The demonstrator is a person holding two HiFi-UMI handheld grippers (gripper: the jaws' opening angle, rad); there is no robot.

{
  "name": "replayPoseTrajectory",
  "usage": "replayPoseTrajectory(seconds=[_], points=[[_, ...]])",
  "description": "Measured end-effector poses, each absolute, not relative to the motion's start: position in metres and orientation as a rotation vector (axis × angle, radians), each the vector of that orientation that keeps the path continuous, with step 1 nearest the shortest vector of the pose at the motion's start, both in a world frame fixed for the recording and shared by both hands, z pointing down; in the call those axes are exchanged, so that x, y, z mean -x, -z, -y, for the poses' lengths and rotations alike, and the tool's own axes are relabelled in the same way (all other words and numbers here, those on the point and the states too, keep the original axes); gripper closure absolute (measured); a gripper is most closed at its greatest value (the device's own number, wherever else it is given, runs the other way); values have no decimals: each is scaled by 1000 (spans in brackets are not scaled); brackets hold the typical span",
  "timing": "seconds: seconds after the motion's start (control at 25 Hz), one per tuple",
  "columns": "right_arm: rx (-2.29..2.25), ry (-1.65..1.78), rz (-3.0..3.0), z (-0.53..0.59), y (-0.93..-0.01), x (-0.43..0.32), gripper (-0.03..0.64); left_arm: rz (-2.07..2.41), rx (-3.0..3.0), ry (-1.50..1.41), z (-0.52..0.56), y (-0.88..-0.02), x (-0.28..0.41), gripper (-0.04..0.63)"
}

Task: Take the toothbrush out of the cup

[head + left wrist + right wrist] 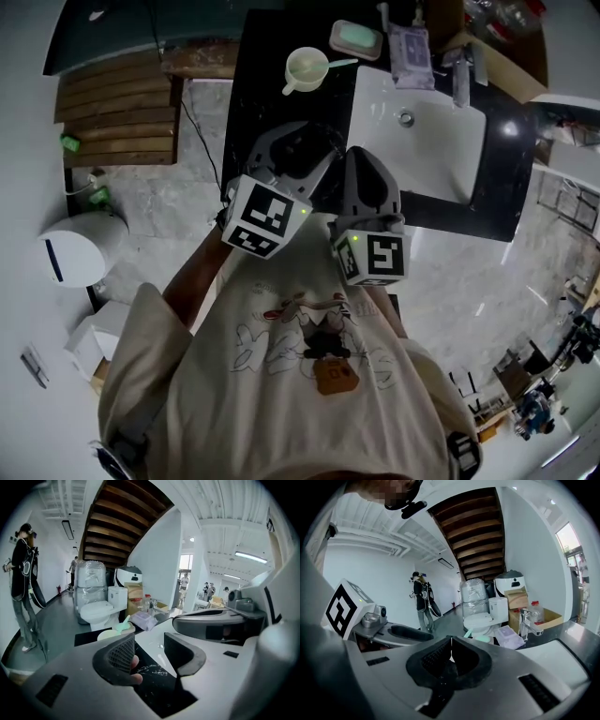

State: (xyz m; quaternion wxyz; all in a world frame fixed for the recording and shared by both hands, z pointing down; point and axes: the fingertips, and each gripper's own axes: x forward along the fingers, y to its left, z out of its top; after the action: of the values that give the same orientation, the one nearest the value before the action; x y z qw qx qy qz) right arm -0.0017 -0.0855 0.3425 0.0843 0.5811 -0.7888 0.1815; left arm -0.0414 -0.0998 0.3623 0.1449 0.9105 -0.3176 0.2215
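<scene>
The cup (305,67) stands upright on the black desk (258,103), just off the sink's (380,108) far left corner. It is clear of the basin, with its own handle turned away from the sink. The toothbrush (342,64) is in the cup. Its pale green handle lies over the rim and sticks out toward the sink, probably the easiest part to pinch without disturbing the cup.

Both tools hover on the near side of the sink, over the desk's front edge and well short of the cup. The left tool (149,639) is released, its jaws spread wide with nothing between them but the dark desk below. That looks like readiness for a grasp, and it points toward the sink's left side, where the cup and the green handle show beyond its jaws. The right tool (451,644) is clenched on nothing, its pads meeting, and sits closer to the sink's front. It seems to be waiting, or placed to steady the cup later.

The toothbrush lies ahead of both tools, untouched and not yet lifted.
</scene>
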Motion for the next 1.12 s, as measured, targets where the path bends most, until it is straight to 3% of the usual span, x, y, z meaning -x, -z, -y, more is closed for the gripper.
replayPoseTrajectory(seconds=[0.2, 0.32, 0.8, 1.12], points=[[-1703, -550, 2365, 100, -349, 1, 598, 990, -2571, -597, 123, -366, 36, 402], [-1675, -563, 2366, 107, -358, -3, 598, 1040, -2517, -578, 138, -372, 37, 480], [-1671, -642, 2322, 135, -385, -29, 598, 975, -2521, -708, 172, -399, 22, 479], [-1665, -679, 2337, 157, -392, -31, 598, 1002, -2494, -717, 202, -413, 15, 434]])
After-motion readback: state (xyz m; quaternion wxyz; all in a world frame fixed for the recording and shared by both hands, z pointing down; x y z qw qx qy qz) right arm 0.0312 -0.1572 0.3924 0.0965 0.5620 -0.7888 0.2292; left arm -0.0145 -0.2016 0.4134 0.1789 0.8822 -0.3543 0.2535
